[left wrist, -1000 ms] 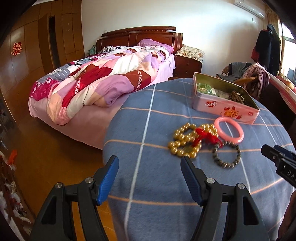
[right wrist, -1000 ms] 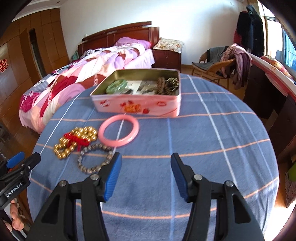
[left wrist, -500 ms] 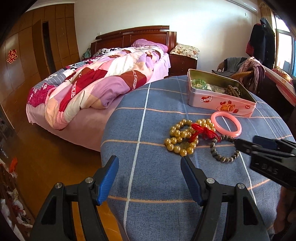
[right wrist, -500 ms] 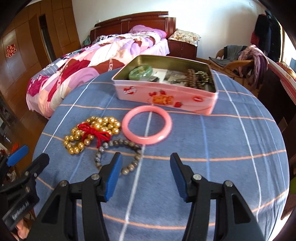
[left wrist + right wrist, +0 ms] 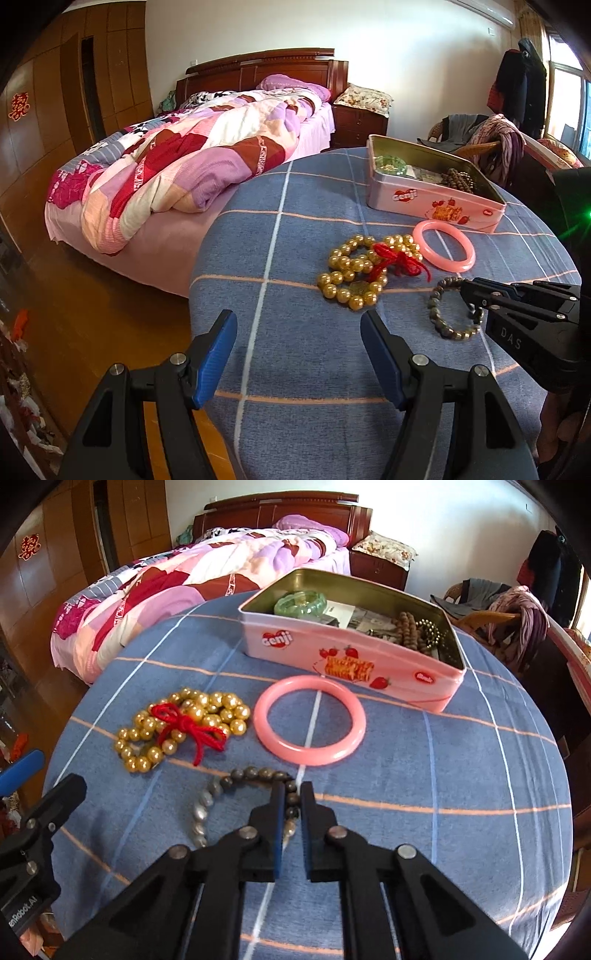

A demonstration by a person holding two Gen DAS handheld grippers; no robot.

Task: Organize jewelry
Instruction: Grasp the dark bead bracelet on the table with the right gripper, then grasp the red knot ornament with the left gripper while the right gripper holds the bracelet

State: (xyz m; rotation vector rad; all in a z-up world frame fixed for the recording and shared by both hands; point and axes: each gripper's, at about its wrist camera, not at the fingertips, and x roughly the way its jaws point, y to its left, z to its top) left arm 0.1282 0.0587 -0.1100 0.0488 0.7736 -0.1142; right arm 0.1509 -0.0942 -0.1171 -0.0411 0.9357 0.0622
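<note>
Grey bead bracelet (image 5: 221, 794) is pinched by the right gripper (image 5: 292, 794) fingers; left gripper (image 5: 299, 354) fingers gape.

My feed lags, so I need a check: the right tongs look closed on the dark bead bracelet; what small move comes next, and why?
Probably lift the right tongs straight up: they pinch the dark bead bracelet, which lies on the cloth, and the open pink tin waits beyond the pink bangle.
</note>
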